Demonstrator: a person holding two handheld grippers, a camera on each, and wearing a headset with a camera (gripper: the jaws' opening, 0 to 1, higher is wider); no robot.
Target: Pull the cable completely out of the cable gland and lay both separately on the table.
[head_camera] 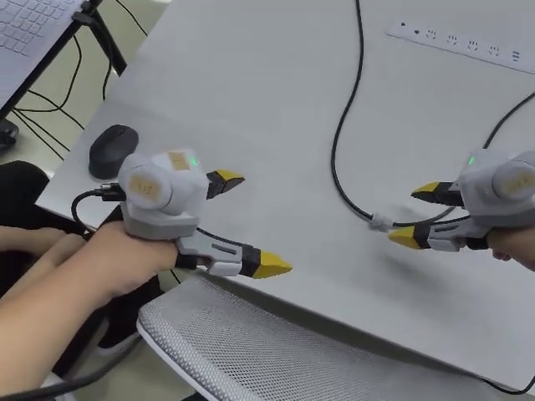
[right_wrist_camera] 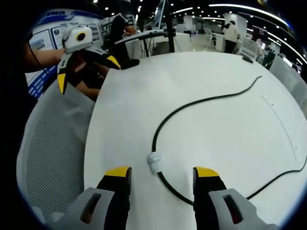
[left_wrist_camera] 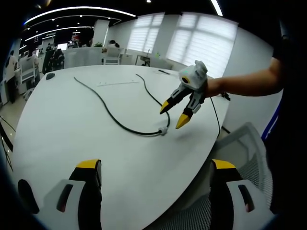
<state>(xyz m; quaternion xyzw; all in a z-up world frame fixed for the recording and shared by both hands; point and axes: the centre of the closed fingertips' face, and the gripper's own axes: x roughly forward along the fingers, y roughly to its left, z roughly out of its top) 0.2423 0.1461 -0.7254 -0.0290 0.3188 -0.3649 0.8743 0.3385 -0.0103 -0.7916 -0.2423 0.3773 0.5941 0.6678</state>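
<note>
table [head_camera: 276,100]: pale grey top, takes up most of the head view; mouse [head_camera: 113,150] at its far left edge, power strip [head_camera: 468,46] at far right.
cable [head_camera: 343,125]: black, one long curve from the far side down to the near right, lying flat on the table.
left gripper [head_camera: 261,222]: at the near left edge, jaws spread wide, nothing between them, well apart from the cable.
right gripper [head_camera: 405,215]: near right, jaws spread, one on each side of the cable just beside the gland; no pinch seen.
cable gland [right_wrist_camera: 156,162]: small white piece on the table, just ahead of the right jaw tips, cable running through it.
done: nothing of the pull, as i judge it; cable and gland are one piece.
left: grip both, draw the cable fully out, lay the two down apart.
</note>
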